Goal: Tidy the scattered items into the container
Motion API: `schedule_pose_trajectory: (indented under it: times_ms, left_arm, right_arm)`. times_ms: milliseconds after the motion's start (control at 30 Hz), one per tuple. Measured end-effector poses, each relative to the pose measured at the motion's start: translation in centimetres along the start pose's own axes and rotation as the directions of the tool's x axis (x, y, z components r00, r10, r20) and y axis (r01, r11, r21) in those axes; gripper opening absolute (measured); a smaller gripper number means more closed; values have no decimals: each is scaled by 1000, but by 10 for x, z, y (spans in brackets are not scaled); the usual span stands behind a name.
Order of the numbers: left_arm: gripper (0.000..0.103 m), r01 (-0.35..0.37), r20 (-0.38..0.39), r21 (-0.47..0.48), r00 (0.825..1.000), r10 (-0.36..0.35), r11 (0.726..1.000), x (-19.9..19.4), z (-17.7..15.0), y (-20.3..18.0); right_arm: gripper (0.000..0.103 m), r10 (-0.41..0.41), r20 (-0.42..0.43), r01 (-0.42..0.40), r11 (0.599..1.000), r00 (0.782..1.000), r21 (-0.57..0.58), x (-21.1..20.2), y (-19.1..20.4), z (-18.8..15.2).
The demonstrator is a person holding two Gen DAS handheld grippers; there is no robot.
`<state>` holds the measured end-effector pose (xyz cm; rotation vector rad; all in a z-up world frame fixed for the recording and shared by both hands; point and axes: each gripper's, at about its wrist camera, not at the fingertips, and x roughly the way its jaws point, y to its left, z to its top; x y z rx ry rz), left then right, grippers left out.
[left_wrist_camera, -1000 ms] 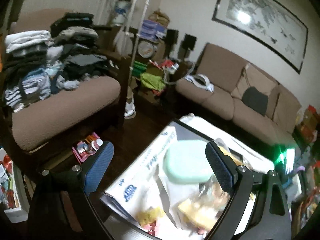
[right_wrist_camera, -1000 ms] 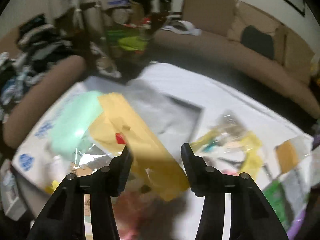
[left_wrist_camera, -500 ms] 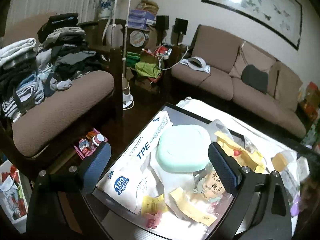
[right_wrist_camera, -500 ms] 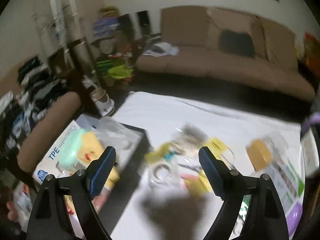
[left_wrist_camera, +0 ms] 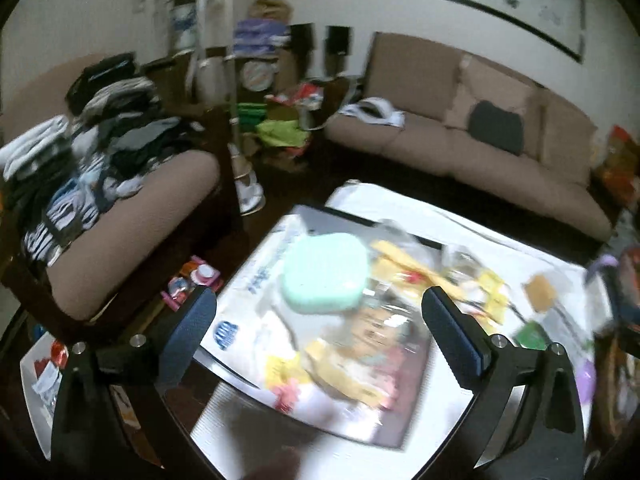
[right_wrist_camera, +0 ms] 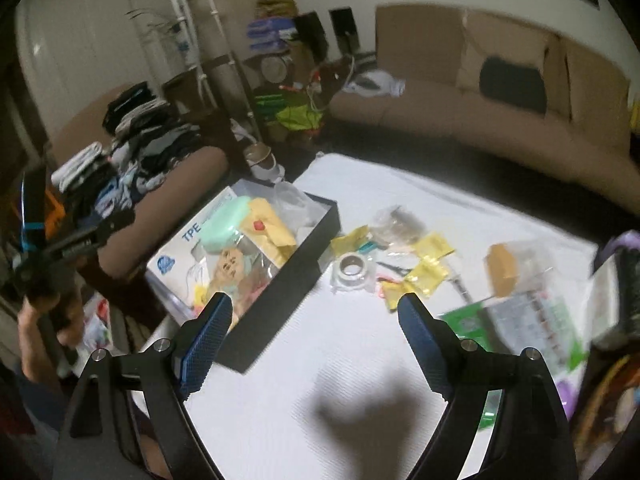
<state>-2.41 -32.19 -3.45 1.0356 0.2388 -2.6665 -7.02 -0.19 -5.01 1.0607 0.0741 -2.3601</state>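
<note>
Box (right_wrist_camera: pixel 320 236) sits at ten o'clock of the empty, wide-spread right gripper (right_wrist_camera: pixel 312 340); left gripper (left_wrist_camera: pixel 320 332) is opening, holding nothing.

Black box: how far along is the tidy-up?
Partly done. The black box already holds a mint case, yellow packets and a glove carton. Both grippers are empty; the left gripper is opening. A tape roll and yellow sachets remain on the white table.

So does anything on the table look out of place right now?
Yes: a tape roll, yellow packets and other small items lie scattered on the white table, outside the black box.
</note>
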Motion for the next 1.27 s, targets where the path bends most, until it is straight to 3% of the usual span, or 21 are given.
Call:
schedule_pose_trajectory:
  times_ms: [167,300,467,800,1267]
  left_arm:
    - [103,-74,-86,79,993,80,994,-44,-10,-46]
    - [103,-63,-60,67,996,67,996,-73,-14,-71]
    - [103,-64,-52,125,996,71,990,-90,-16,-106]
    - [103,-82,-59,142,994,91,986,-84,-19,-113]
    - [103,-127,-4,178,992,129,976,-86,-23,-111]
  right_arm:
    - [88,-77,16,79,993,997,-91,-49,16,-23]
    - [88,-37,-35,33,993,999,-110,-60,21,-40]
    - [88,4,-9,-5,994,1000,-113,-79,27,-42]
    - [89,-3,20,5,995,1000,-104,-93,25,-46]
    - [89,-49,9,49,994,999,-95,-86,23,-51]
